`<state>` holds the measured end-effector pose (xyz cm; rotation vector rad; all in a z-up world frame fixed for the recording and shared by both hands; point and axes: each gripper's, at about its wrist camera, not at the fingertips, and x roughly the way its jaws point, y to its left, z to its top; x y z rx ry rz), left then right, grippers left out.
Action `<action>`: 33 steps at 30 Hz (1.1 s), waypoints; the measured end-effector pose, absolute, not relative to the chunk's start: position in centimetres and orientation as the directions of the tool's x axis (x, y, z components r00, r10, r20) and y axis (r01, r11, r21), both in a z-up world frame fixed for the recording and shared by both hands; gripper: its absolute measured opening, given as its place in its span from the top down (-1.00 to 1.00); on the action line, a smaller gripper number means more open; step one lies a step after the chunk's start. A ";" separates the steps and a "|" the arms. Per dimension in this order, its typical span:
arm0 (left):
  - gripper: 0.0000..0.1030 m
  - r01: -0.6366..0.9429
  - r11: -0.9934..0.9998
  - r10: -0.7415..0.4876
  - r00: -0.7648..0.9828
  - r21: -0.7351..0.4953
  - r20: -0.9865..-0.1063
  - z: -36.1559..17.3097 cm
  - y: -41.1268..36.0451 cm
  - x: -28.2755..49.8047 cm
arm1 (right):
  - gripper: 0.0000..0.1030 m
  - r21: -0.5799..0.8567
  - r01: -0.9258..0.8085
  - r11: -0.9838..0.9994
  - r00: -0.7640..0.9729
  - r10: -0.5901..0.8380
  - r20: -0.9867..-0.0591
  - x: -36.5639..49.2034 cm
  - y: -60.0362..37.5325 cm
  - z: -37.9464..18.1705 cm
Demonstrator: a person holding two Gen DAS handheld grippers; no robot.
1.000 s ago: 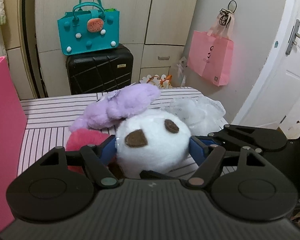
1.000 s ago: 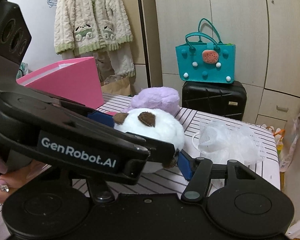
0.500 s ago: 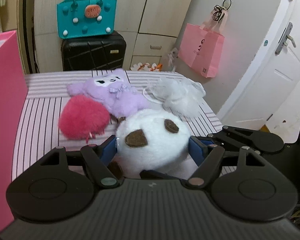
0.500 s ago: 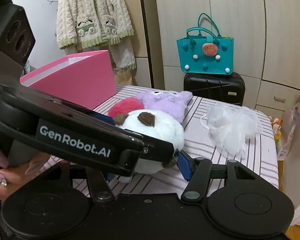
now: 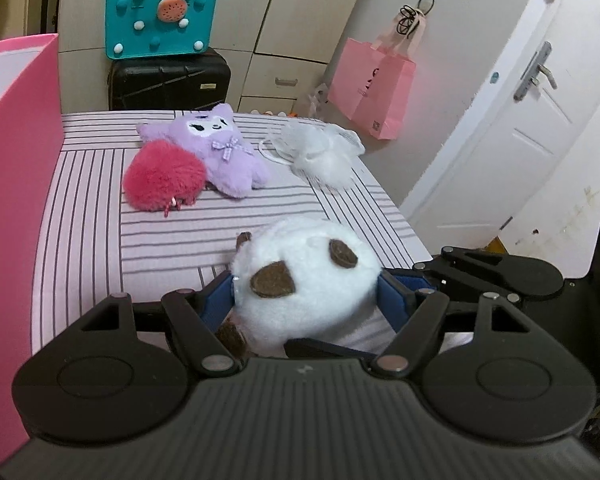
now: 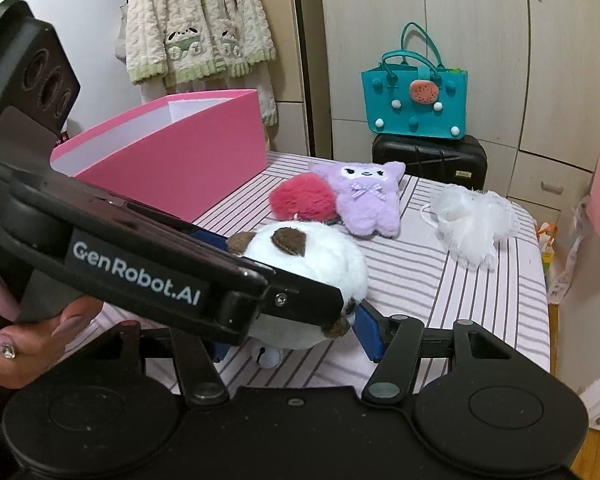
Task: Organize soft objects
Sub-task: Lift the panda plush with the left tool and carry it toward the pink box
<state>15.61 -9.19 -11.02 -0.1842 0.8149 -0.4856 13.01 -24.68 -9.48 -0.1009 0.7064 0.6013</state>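
Held item: white plush toy [image 5: 306, 276] with brown patches, lower centre of the left wrist view, raised clear of the striped surface [image 5: 160, 240].
Left gripper [image 5: 306, 292]: blue-padded fingers [image 5: 216, 300] press both flanks of the white plush toy; holding it.
Right gripper [image 6: 292, 332]: one blue finger [image 6: 370, 334] lies against the lower right of the same toy; the other is hidden behind the left gripper's black body. Toy sits between them, gripped from both sides as far as can be seen.
Hand [image 6: 24, 344]: lower left of the right wrist view, wrapped round the left gripper's handle; long painted nails.
Pink box [image 6: 172, 152]: open-topped, upper left of the right wrist view, standing on the surface. White interior wall visible; floor of the box not in view, so contents cannot be told.
Red fluffy toy [image 5: 164, 180]: on the surface, centre left of the left wrist view, touching the purple plush toy [image 5: 224, 152].
Purple plush toy: lying face up, just right of the red one.
White mesh bundle [image 5: 320, 152]: on the surface, right of the purple toy, apart from it, near the right edge.
Teal bag [image 5: 160, 24]: upper left, standing upright on a black suitcase [image 5: 168, 80] behind the surface; green material shows at its top edge.
Pink paper bag [image 5: 372, 84]: hanging at upper right; contents not visible.
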 end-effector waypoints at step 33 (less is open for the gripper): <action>-0.40 0.418 0.829 -0.527 0.362 -0.372 -0.769 -4.4 -3.7 9.0 | -0.25 0.233 -0.608 0.758 0.454 0.574 -0.682 6.4 -21.7 -3.2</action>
